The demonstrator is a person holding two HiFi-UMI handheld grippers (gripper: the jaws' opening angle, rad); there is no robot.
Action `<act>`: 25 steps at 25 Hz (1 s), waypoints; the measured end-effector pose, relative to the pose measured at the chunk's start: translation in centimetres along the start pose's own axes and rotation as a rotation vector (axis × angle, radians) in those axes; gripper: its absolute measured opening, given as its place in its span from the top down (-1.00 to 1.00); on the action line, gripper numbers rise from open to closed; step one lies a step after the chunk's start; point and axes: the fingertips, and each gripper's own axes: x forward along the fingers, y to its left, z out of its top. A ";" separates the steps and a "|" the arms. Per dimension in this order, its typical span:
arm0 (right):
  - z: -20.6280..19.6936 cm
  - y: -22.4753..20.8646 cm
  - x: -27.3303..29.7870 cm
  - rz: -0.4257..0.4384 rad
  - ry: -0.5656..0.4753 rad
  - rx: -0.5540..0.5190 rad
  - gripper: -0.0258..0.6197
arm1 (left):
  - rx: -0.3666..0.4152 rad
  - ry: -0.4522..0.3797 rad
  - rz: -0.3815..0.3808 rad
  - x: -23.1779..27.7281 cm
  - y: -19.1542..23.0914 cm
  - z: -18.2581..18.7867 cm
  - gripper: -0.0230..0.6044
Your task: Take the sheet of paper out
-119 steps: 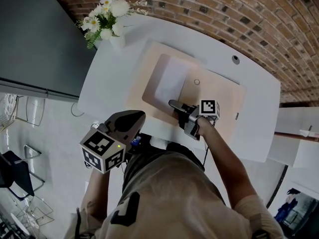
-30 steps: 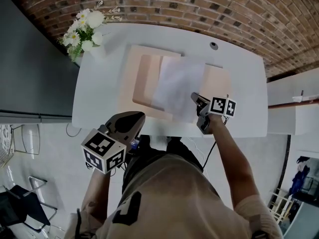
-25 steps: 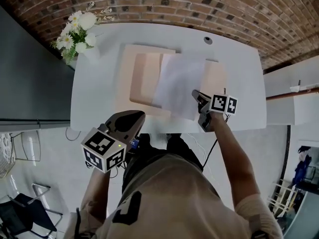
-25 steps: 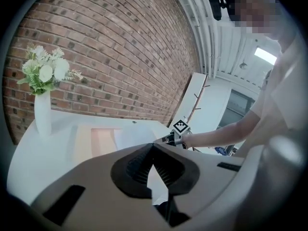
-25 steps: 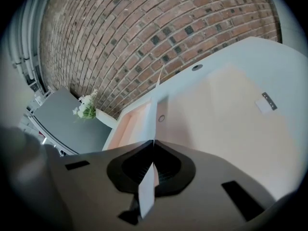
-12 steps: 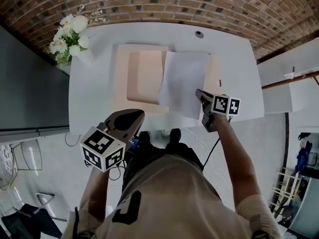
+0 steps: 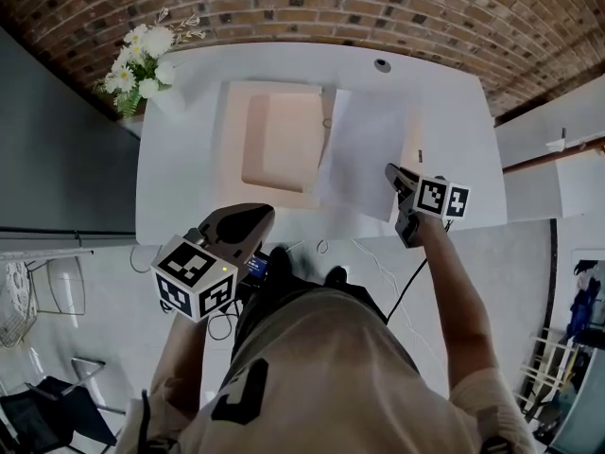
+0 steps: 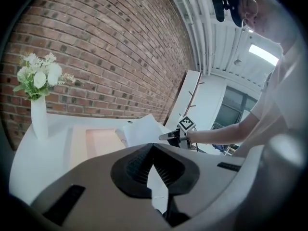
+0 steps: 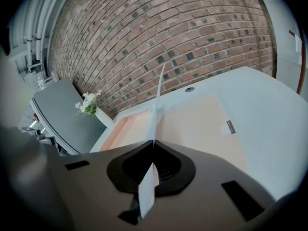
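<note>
Sheet of paper (image 7: 364,151): white, pinched at its near right corner, lying out to the right of the recess in the peach tray (image 7: 231,149) and covering that tray's right part. Near edge of the sheet reaches the front edge of the counter (image 7: 180,192). In the right gripper view the sheet (image 9: 157,102) runs edge-on, upright, straight out from the jaws toward the brick wall (image 9: 192,28). In the left gripper view it (image 8: 142,130) arches up off the surface; whether the far edge touches the tray cannot be told. Right tool (image 7: 391,171): jaws closed tight on the sheet, pads (image 9: 161,165) pressing it from both sides, a strip of paper showing behind the tips. Left tool (image 7: 257,216): held back off the counter's front edge, near the person's body, jaws (image 8: 153,146) brought together at the tips, nothing between them. Vase of white flowers (image 7: 140,60) stands at the far left corner of the counter, well apart from the sheet. Small round hole (image 7: 382,65) sits in the counter, just beyond the sheet's far edge.
</note>
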 end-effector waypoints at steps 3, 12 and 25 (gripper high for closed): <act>0.3 -0.1 -1.0 0.018 -0.013 -0.029 0.85 | 0.009 -0.001 0.012 0.3 -1.0 0.2 0.88; 2.3 0.4 -4.0 0.102 -0.080 -0.059 0.85 | 0.029 0.017 0.030 2.2 -4.0 0.0 0.88; 3.8 1.2 -9.0 0.197 -0.124 -0.148 0.84 | 0.036 0.010 0.057 4.3 -7.6 0.6 0.88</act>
